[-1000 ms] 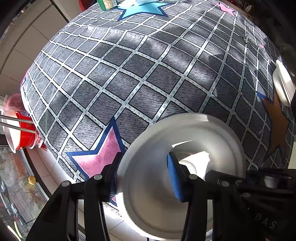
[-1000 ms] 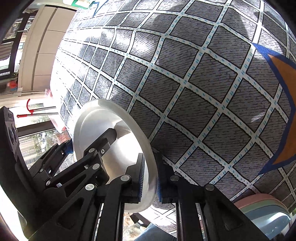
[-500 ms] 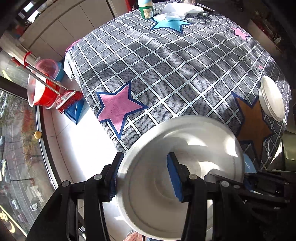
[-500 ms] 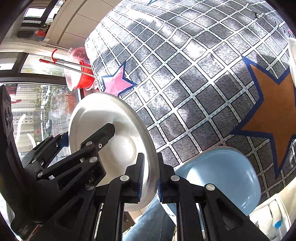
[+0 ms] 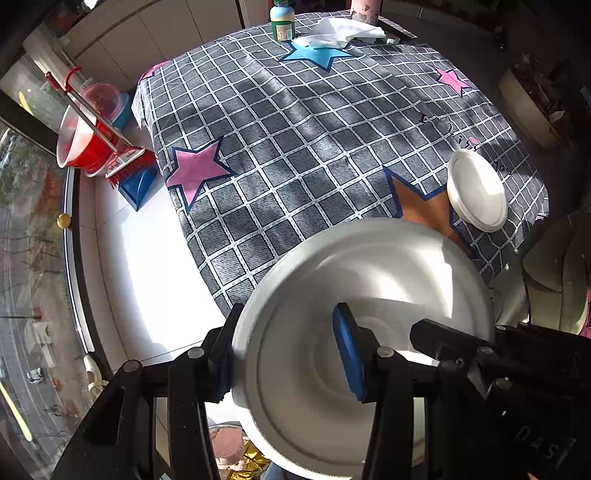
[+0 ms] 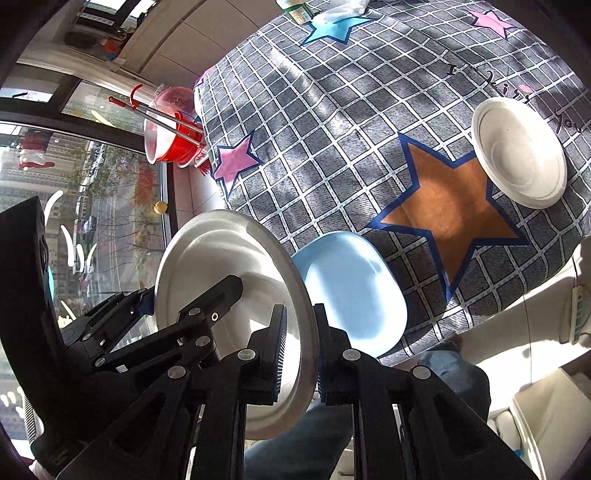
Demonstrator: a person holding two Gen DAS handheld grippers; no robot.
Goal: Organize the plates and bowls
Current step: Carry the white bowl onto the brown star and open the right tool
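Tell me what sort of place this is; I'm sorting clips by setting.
Most likely a room in a home, up in a high-rise. A table under a star-patterned checked cloth carries a white plate; a red basin and a broom sit on the tiled floor by a floor-length window above a street.

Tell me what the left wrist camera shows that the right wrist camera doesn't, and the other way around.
Only the left wrist view shows the blue dustpan on the floor and the whole green bottle at the table's far edge.

Only the right wrist view shows the light blue chair seat and the person's jeans-clad leg.

Both show the held white plate, gripped by the left gripper and the right gripper, the second white plate beside the orange star, the checked tablecloth and the red bucket.
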